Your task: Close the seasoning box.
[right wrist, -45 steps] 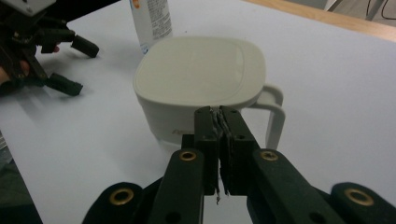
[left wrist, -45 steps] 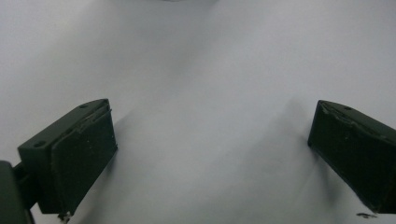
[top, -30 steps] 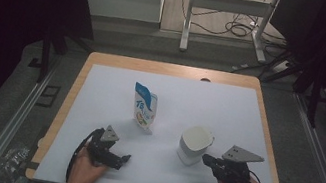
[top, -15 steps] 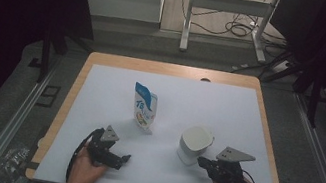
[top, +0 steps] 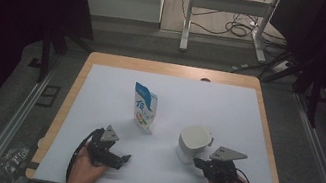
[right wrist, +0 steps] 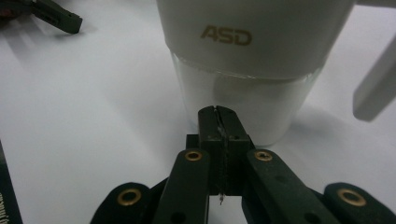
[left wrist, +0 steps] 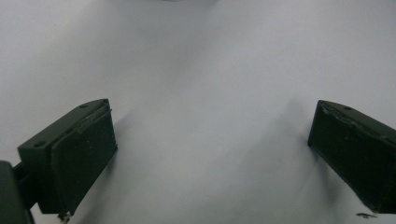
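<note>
A white container with a glass lower part and a white lid marked ASD stands on the white mat, right of centre. My right gripper sits low just in front of its base. Its jaws have just been closing and now stand pressed together with nothing between them, the tips close to the glass. A blue and white pouch stands upright near the middle. My left gripper rests on the mat at the front left, open and empty.
The white mat covers a wooden table. A white part juts out at the container's right side. My left gripper lies far off in the right gripper view. Dark floor and cables lie beyond the table.
My right gripper has sunk and edged left toward the base of the white container. The left gripper, the pouch and the container have stayed where they were.
</note>
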Action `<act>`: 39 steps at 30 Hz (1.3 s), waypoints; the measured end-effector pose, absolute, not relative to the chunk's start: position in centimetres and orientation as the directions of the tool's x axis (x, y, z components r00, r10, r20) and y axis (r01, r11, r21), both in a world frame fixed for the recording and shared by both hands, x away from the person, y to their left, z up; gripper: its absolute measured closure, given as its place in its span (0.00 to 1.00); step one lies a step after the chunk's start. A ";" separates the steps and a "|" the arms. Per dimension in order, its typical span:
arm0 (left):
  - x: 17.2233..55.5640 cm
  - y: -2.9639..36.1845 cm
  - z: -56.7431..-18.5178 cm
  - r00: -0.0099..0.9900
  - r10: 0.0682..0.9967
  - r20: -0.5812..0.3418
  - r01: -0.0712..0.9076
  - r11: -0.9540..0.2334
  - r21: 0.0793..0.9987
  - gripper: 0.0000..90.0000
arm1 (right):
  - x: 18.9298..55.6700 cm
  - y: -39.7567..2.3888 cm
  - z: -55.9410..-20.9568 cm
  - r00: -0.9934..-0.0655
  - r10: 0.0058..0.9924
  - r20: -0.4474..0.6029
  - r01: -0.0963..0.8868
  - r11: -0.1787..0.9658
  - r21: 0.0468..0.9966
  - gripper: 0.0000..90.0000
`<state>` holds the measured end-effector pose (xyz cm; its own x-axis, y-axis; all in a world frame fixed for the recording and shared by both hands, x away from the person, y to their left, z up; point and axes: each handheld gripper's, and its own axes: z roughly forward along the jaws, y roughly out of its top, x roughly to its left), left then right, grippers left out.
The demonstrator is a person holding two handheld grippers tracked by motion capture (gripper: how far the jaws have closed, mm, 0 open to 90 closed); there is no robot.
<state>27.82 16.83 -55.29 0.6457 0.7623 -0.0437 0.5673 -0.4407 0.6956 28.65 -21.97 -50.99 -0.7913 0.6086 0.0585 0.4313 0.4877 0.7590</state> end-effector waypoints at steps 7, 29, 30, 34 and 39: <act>27.8 16.8 -55.3 0.646 0.762 -0.044 0.567 -0.441 0.695 0.01 | 29.0 -20.6 -51.3 -0.802 0.597 0.021 0.406 0.520 0.751 0.99; 27.8 16.8 -55.3 0.646 0.762 -0.044 0.567 -0.441 0.695 0.01 | 30.4 -19.2 -51.5 -0.802 0.597 -0.016 0.389 0.542 0.745 0.99; 27.8 16.8 -55.3 0.646 0.762 -0.044 0.567 -0.441 0.695 0.01 | 30.5 -19.1 -51.5 -0.801 0.598 -0.016 0.389 0.541 0.746 0.99; 27.8 16.8 -55.3 0.647 0.762 -0.044 0.567 -0.442 0.695 0.01 | 30.8 -19.0 -51.5 -0.797 0.604 -0.022 0.389 0.540 0.746 0.99; 27.8 16.8 -55.3 0.646 0.762 -0.044 0.567 -0.441 0.695 0.01 | 31.3 -18.7 -51.5 -0.795 0.606 -0.026 0.388 0.540 0.747 0.99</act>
